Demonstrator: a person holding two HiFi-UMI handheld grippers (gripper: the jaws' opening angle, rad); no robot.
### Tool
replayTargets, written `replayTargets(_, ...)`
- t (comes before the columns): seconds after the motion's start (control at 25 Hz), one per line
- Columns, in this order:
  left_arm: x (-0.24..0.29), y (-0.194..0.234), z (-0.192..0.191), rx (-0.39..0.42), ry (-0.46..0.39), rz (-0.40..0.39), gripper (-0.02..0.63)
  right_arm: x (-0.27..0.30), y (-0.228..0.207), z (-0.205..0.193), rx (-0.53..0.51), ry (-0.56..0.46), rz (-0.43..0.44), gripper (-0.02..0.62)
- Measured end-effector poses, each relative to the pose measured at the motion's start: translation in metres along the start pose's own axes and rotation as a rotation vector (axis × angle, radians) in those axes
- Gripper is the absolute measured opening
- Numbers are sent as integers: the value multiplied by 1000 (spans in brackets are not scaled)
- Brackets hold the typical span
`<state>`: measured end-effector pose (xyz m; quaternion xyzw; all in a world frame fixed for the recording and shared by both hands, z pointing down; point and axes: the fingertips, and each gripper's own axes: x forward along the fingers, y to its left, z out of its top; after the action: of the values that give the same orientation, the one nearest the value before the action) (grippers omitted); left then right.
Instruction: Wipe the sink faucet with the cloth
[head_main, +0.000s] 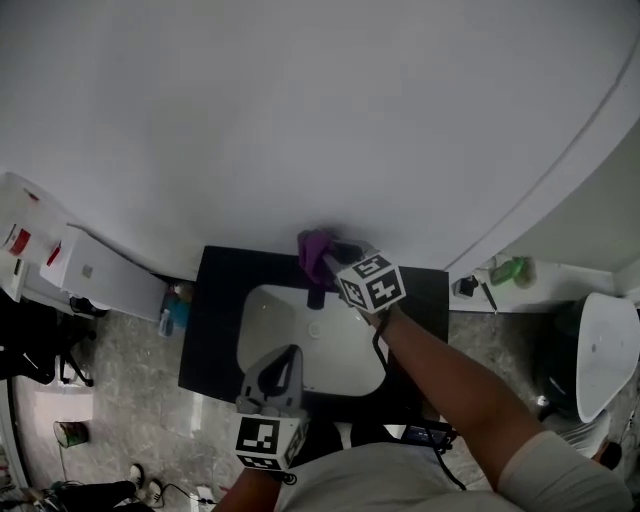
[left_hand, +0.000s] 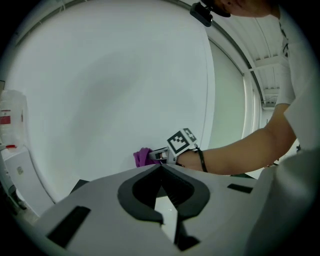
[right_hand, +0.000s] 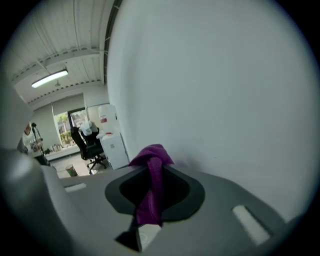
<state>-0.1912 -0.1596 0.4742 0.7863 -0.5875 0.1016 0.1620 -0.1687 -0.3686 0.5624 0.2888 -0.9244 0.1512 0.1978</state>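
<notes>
Head view: one purple cloth (head_main: 315, 252) clamped in right hand-held gripper (head_main: 328, 259) at one faucet (head_main: 316, 296); left hand-held gripper (head_main: 289, 353) closed, empty.

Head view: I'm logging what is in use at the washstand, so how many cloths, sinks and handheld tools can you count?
cloth: 1, purple
sink: 1, white
tools: 2, the left tool and the right tool
Total: 4
</notes>
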Motion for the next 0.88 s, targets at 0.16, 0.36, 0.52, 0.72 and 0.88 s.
replayTargets(0.16, 10, 15, -1, -39, 9, 14, 6, 44, -13, -26, -30, 107, -1, 55)
replayTargets(0.36, 16, 29, 0, -52, -2, 27, 6, 32, 5, -44, -34, 98, 10, 54)
replayTargets(0.52, 25, 30, 5, -64, -10, 24, 6, 8, 40, -70, -31, 134, 88, 54)
replayTargets(0.72, 24, 28, 13, -25, -44, 30, 6, 21, -17, -20, -52, 13, -8, 54)
replayTargets(0.88, 23, 23, 3, -37, -20, 44, 6, 38, -20, -32, -83, 69, 18, 54)
